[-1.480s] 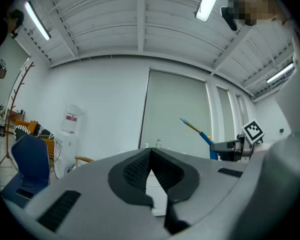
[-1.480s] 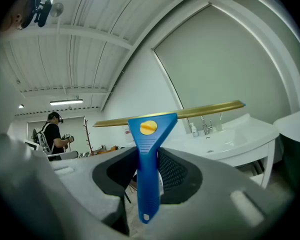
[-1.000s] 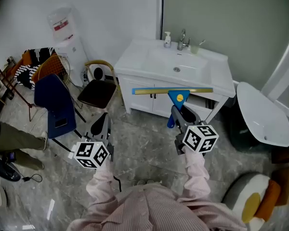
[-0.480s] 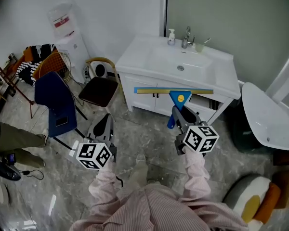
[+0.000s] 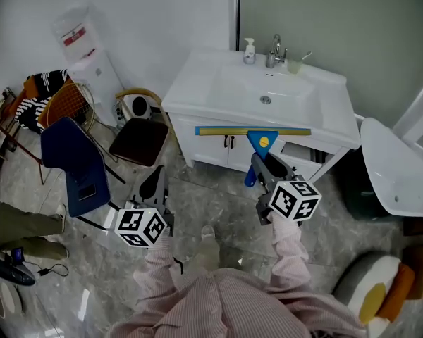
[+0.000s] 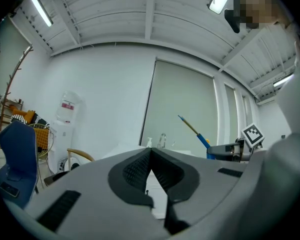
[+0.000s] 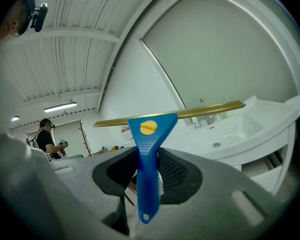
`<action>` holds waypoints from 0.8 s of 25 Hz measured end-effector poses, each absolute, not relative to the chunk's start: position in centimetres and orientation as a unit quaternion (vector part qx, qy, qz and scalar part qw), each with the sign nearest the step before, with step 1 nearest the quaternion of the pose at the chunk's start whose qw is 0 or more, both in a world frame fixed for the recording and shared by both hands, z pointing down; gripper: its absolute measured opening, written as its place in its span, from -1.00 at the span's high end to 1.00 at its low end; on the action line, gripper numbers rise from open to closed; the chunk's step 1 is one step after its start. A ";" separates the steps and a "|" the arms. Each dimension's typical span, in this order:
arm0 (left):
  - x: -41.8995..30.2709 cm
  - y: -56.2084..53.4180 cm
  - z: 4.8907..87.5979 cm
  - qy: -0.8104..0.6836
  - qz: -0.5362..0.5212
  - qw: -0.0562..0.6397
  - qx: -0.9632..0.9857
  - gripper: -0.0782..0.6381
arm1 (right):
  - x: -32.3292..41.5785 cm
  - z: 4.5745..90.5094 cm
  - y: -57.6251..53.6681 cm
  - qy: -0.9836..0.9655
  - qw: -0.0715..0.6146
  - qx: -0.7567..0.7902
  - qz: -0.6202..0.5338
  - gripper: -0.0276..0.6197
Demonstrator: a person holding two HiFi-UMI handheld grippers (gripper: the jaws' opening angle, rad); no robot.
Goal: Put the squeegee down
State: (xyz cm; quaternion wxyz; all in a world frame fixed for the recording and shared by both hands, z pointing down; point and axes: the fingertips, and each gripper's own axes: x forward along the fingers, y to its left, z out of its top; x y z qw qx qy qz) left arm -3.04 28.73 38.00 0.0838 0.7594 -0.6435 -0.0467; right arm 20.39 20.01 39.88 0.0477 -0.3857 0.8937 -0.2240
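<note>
The squeegee [image 5: 256, 134] has a blue handle and a long gold blade; it is held level in front of the white sink cabinet [image 5: 197, 97]. My right gripper [image 5: 266, 169] is shut on its handle, with the blade across the far end. In the right gripper view the blue handle [image 7: 147, 169] stands upright between the dark pads, under the blade [image 7: 190, 114]. My left gripper [image 5: 152, 187] hangs lower left with its jaws closed on nothing. In the left gripper view the pads [image 6: 140, 166] meet, and the squeegee [image 6: 194, 130] shows to the right.
A basin with a faucet [image 5: 274, 52] and a soap bottle [image 5: 249, 49] tops the cabinet. A brown-seated chair [image 5: 137, 141], a blue chair [image 5: 72, 162] and a water dispenser [image 5: 84, 56] stand to the left. A white oval lid [image 5: 395, 171] lies to the right. Someone's leg [image 5: 17, 220] shows at far left.
The person has stepped toward the sink cabinet, and both grippers went forward with them. The cabinet looks nearer and larger. The squeegee stays in the right gripper.
</note>
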 end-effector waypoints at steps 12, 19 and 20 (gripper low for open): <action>-10.0 14.3 39.3 -0.621 -0.034 0.109 0.776 0.78 | 13.1 41.4 7.4 0.878 0.040 -0.405 -0.250 0.52; -13.2 7.8 39.6 -0.610 -0.036 0.113 0.784 0.78 | 9.8 41.7 1.8 0.873 0.037 -0.416 -0.252 0.52; -13.6 7.0 39.6 -0.609 -0.036 0.112 0.785 0.78 | 9.4 41.7 1.1 0.873 0.038 -0.416 -0.252 0.52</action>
